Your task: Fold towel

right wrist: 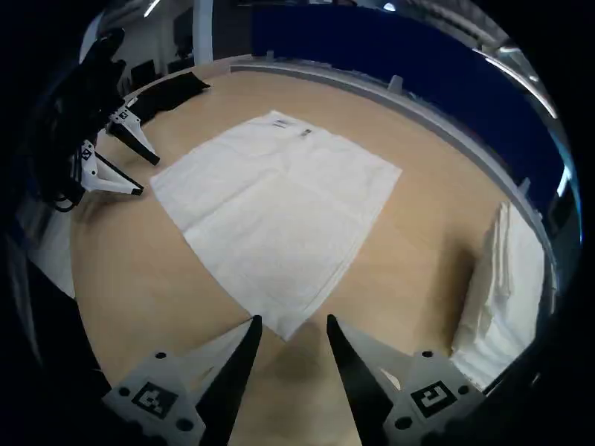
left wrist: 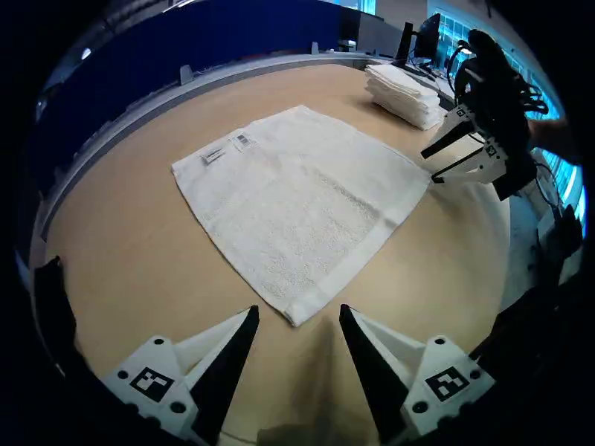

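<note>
Left gripper view: folded towel stack [left wrist: 405, 95] beyond the flat towel [left wrist: 297, 201]

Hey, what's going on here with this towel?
A person holds two grippers over a white towel lying flat on a wooden table. The left gripper and right gripper are both open, each lined up on a different towel corner, gripping nothing yet. A stack of folded towels sits nearby.
</note>
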`<state>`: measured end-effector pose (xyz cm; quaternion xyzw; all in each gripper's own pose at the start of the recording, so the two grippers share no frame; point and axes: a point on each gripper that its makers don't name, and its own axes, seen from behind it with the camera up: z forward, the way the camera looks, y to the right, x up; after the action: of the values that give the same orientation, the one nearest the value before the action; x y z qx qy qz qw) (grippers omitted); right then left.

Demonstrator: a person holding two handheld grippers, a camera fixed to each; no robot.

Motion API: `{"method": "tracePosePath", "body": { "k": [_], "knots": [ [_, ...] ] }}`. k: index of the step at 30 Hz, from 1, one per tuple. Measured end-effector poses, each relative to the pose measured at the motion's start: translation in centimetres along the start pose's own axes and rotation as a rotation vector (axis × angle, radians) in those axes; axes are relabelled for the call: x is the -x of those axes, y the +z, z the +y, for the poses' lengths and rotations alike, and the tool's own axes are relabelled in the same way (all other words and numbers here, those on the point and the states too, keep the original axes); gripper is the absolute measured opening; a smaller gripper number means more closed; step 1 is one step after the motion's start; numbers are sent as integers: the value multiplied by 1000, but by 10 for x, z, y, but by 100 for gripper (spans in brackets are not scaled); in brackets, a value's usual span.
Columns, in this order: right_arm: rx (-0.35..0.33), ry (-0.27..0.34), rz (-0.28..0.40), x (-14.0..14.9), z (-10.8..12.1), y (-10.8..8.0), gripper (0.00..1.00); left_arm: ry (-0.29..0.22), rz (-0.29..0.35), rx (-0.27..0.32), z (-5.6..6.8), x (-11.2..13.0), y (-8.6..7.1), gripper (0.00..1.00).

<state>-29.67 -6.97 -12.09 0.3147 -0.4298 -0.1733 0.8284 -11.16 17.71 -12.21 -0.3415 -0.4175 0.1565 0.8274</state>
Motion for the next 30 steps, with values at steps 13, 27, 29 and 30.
{"method": "tracePosePath", "body": {
  "k": [13, 27, 29, 30],
  "knots": [
    [-27, 3, -5, 5, -7, 8, 62, -8, -12, 1, 2, 7, 13, 53],
    [-51, 28, 4, 5, -12, 10, 25, -19, -15, -40, -10, 7, 12, 19],
    [-52, 35, 3, 5, -12, 10, 20, -25, -16, -41, -10, 7, 10, 18],
    [-53, 37, 2, 5, -12, 10, 19, -29, -16, -43, -11, 7, 10, 18]
  ]
}}
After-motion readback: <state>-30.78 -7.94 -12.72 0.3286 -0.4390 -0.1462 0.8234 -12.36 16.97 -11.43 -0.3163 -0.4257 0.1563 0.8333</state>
